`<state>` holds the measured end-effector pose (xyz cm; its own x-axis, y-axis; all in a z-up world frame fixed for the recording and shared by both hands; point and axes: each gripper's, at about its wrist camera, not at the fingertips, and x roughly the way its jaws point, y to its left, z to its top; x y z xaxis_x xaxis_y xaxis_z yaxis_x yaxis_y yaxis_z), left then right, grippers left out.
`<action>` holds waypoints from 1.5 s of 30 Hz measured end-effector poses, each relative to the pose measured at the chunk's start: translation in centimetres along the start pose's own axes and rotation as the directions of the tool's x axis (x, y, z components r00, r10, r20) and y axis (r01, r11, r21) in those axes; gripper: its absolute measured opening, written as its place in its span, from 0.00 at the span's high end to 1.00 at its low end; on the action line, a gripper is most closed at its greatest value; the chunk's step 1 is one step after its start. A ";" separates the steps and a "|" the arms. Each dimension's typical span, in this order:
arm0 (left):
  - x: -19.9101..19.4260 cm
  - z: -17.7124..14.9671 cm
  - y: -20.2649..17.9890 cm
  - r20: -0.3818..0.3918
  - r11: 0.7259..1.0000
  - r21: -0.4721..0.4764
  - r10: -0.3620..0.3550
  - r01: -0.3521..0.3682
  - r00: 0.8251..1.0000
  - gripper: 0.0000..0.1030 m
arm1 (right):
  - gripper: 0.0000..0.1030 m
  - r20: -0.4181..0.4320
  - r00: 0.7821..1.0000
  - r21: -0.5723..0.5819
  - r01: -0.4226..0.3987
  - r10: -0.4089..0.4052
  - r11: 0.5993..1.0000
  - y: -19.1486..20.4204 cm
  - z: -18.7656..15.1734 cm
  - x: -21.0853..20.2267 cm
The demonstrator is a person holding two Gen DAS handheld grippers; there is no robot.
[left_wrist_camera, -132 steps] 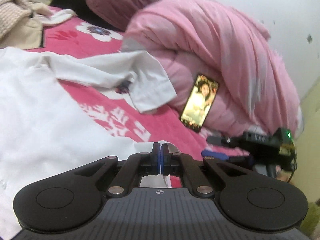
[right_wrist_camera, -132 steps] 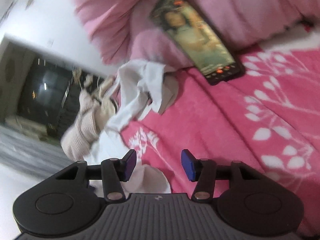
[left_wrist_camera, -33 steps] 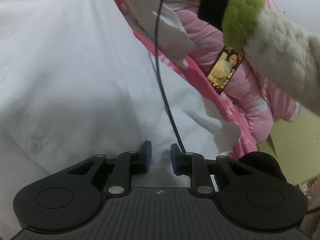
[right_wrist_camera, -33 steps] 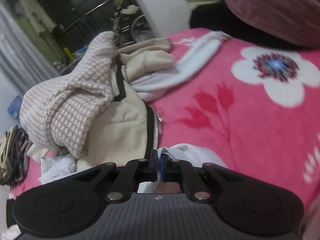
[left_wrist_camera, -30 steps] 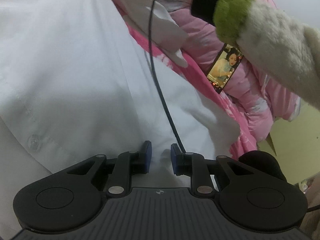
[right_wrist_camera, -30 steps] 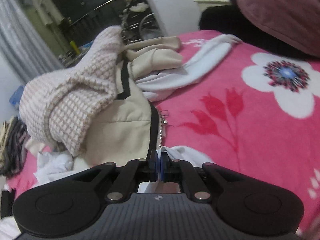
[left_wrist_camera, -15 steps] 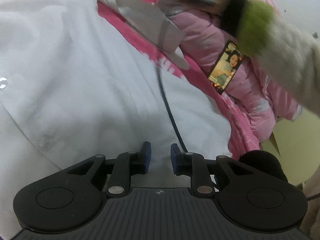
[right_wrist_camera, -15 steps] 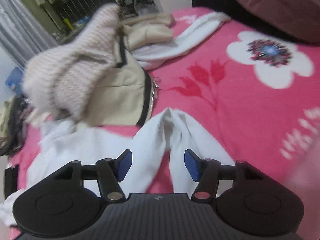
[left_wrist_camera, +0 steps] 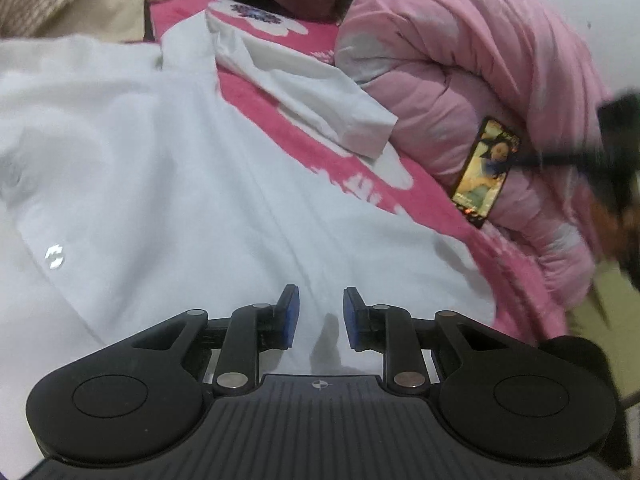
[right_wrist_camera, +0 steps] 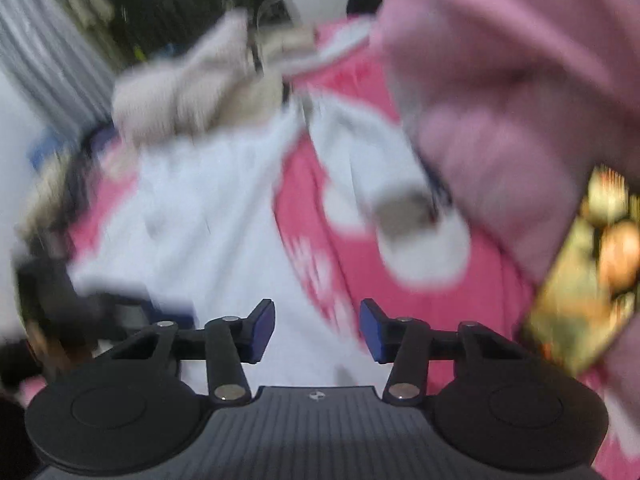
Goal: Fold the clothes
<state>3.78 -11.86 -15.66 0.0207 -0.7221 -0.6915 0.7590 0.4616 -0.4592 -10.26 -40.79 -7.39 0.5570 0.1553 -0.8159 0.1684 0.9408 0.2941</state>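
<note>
at the bottom of the left view our left gripper (left_wrist_camera: 318, 316) hangs just over the white shirt (left_wrist_camera: 160, 184), its pads a little apart with nothing pinched between them. at the bottom of the right view, which is badly blurred, our right gripper (right_wrist_camera: 317, 330) has its pads wider apart and empty; a second ago it was clamped on a fold of the shirt near the collar, and its jaws have just been closing a little again after letting go. since then the shirt has dropped flat across the pink flowered bed (left_wrist_camera: 320, 160), filling the left and middle of both views, one sleeve (left_wrist_camera: 320, 108) running toward the rolled pink quilt (left_wrist_camera: 460, 72) at upper right. we judge the spreading done and the sleeve fold next. further right, a phone (left_wrist_camera: 486, 172) leans on the quilt, its screen lit. we can read no writing or brand anywhere.
</note>
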 end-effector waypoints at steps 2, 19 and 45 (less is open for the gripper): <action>0.6 0.1 -0.3 -0.008 0.999 0.016 0.030 -0.030 1.000 0.77 | 0.52 -0.025 0.998 -0.086 0.049 -0.052 0.995 0.9 -1.8 1.2; 0.2 -0.7 0.5 0.012 0.997 -0.009 0.071 -0.070 0.997 0.77 | 1.00 0.065 0.982 0.161 -0.187 0.178 0.969 -1.8 -3.2 -2.0; -1.3 -1.3 -0.1 0.023 0.991 0.025 0.133 -0.133 0.991 0.77 | 0.95 -0.040 0.982 0.301 0.187 -0.184 0.935 -5.9 -3.9 4.2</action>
<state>2.83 -10.28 -15.42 0.1362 -0.6662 -0.7332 0.7658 0.5403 -0.3487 -12.07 -44.55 -14.54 0.4832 -0.0081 -0.8755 0.5065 0.8182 0.2720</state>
